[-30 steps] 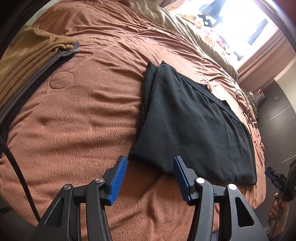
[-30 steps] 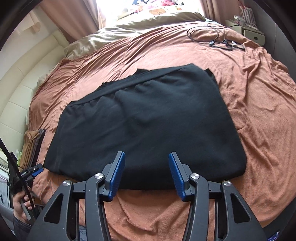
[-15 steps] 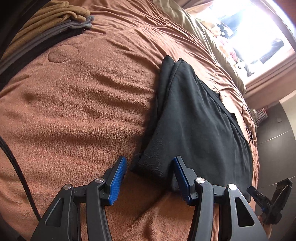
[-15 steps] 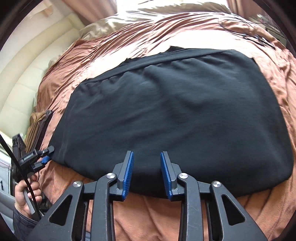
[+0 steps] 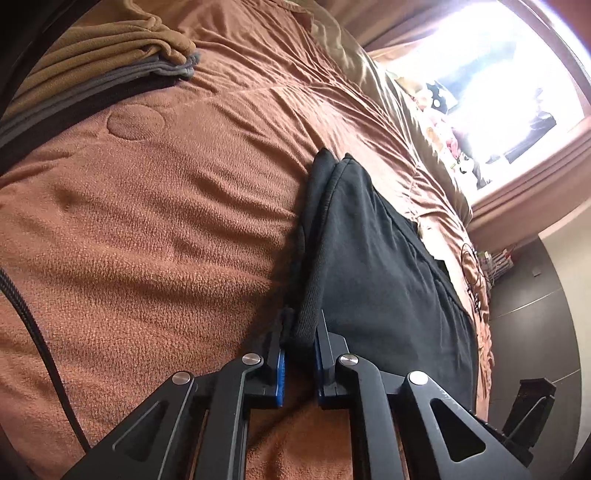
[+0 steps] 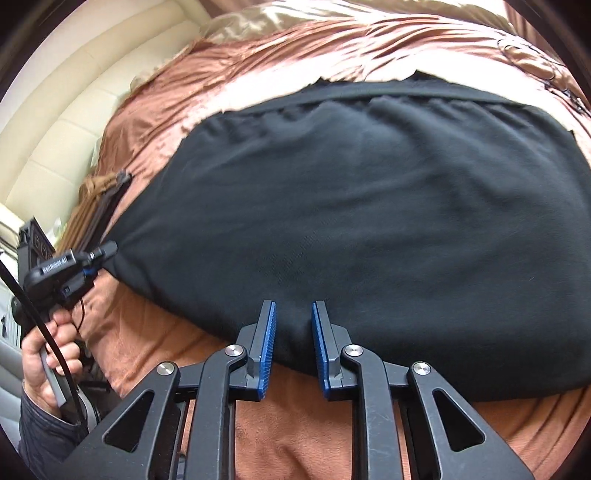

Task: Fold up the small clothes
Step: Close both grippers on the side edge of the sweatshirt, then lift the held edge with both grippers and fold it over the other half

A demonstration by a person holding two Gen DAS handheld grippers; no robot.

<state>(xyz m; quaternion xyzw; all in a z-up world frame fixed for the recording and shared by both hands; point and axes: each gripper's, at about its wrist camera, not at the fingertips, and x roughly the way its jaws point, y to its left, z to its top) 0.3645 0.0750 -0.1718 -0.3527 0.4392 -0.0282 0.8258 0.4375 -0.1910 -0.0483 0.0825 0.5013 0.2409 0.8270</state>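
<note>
Black garment pinched at its near hem on the brown bedspread

The bedspread carries the soft, light, limp black garment. Its near corner is clamped by the just-closed left gripper, its near hem by the closing right gripper. Folded clothes lie well clear.

Home bedroom, bed, padded headboard, curtained window

Your garment lies flat on the bedspread, pillows behind it. A stack of folded clothes sits off to its left, and what's probably a cable lies past its right end.
</note>
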